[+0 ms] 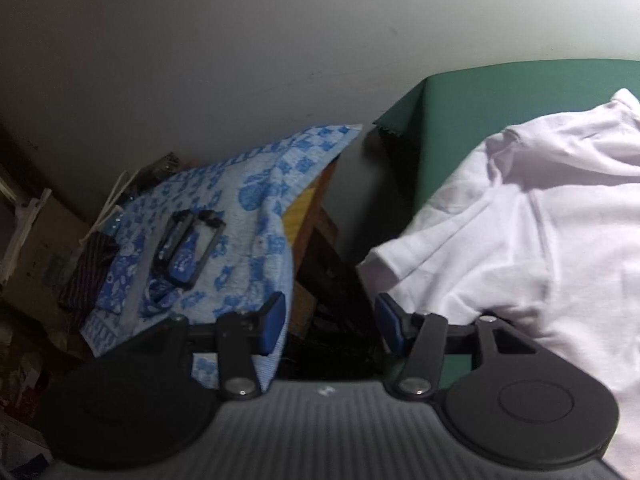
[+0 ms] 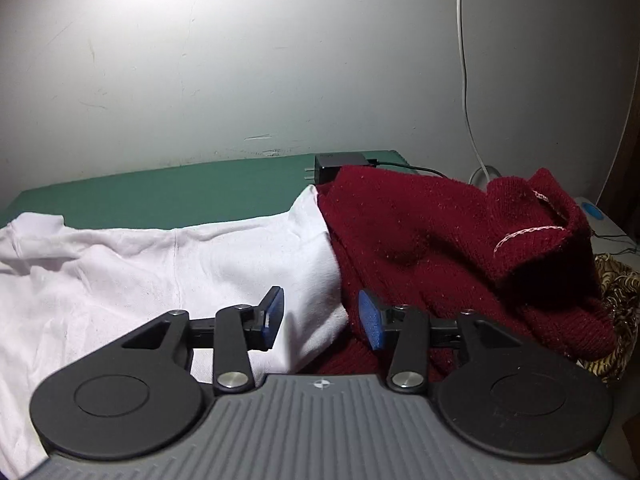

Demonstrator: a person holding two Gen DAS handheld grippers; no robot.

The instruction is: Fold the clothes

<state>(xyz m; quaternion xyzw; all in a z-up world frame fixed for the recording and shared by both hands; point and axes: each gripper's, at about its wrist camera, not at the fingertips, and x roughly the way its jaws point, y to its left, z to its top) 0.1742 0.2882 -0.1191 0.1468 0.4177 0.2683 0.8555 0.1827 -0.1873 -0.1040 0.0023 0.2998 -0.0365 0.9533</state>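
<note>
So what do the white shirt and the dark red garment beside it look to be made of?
White shirt: thin, smooth matte jersey, probably cotton, with soft creases and a stitched seam. Dark red sweater: thick fuzzy knit, likely wool or acrylic, showing visible knit rows and pale lint specks.

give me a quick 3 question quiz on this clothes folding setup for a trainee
1. True or false: the right gripper is shut on the red sweater.
2. Multiple choice: the white shirt lies on A) a green cloth, B) a bare wooden floor, C) a blue patterned towel.
3. Fill in: in the left wrist view, the left gripper has its fingers spread over the dark gap between the white shirt and the ____ patterned towel.

Key:
1. False: its fingers stand apart and hold nothing.
2. A, the green cloth.
3. Blue.
</note>
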